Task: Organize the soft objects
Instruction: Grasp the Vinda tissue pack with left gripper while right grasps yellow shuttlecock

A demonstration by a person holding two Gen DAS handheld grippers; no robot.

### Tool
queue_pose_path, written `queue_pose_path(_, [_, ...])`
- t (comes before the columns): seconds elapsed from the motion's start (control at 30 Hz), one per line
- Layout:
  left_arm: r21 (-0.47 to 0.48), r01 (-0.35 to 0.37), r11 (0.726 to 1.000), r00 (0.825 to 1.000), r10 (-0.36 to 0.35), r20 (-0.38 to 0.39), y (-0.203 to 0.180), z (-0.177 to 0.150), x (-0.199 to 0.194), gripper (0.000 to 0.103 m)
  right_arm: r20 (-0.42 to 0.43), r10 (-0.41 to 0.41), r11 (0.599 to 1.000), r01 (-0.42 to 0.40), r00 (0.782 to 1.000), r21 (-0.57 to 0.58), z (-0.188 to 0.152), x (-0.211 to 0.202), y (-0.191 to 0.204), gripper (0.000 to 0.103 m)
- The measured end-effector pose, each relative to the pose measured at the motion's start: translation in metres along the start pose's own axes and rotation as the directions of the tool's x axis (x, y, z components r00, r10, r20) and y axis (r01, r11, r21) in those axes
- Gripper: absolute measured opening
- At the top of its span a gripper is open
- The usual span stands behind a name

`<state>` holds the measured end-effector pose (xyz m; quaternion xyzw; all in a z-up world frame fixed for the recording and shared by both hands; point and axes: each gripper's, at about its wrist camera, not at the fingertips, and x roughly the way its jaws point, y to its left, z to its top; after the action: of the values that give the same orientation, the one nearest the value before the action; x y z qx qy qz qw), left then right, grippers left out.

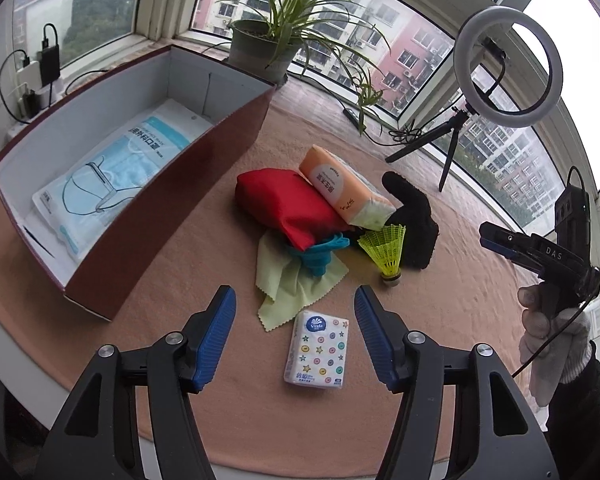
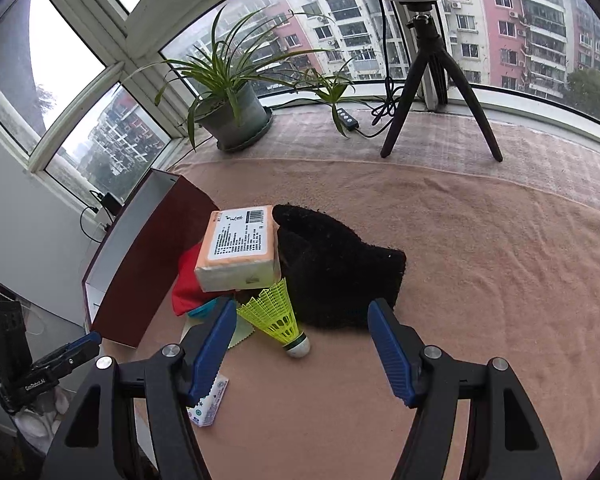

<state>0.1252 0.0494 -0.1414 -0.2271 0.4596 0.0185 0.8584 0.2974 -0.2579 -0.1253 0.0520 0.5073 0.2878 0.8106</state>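
The left wrist camera sits behind its hand-held gripper [image 1: 296, 332], looking steeply down and forward across the desk [image 1: 460, 280] toward the windows, close above a tissue pack [image 1: 317, 350]. The right wrist camera looks likewise past its hand-held gripper [image 2: 302, 344], close over the shuttlecock [image 2: 278, 316]. Both views share the central pile, the box [image 1: 172, 200], potted plant [image 1: 260, 48] and tripod [image 2: 432, 80].
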Motion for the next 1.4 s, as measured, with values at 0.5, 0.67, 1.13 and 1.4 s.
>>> queue_pose_path(0.5, [0.063, -0.073, 0.995, 0.984, 0.082, -0.158, -0.029, -0.041, 0.056, 0.070, -0.178, 0.022, 0.979, -0.057, 0.984, -0.196, -0.010, 0.063, 0.020, 0.065])
queue_pose_path(0.67, [0.148, -0.140, 0.979, 0.969, 0.167, -0.184, -0.040, -0.056, 0.075, 0.071, -0.207, -0.035, 0.953, -0.029, 0.978, -0.302, -0.017, 0.083, 0.035, 0.065])
queue_pose_path(1.13, [0.205, -0.222, 0.953, 0.948, 0.261, -0.185, -0.040, -0.068, 0.090, 0.071, -0.217, -0.159, 0.889, 0.044, 0.963, -0.456, -0.028, 0.124, 0.058, 0.064])
queue_pose_path(1.4, [0.221, -0.257, 0.941, 0.938, 0.298, -0.179, -0.038, -0.071, 0.100, 0.071, -0.200, -0.197, 0.857, 0.070, 0.960, -0.510, -0.028, 0.134, 0.067, 0.055])
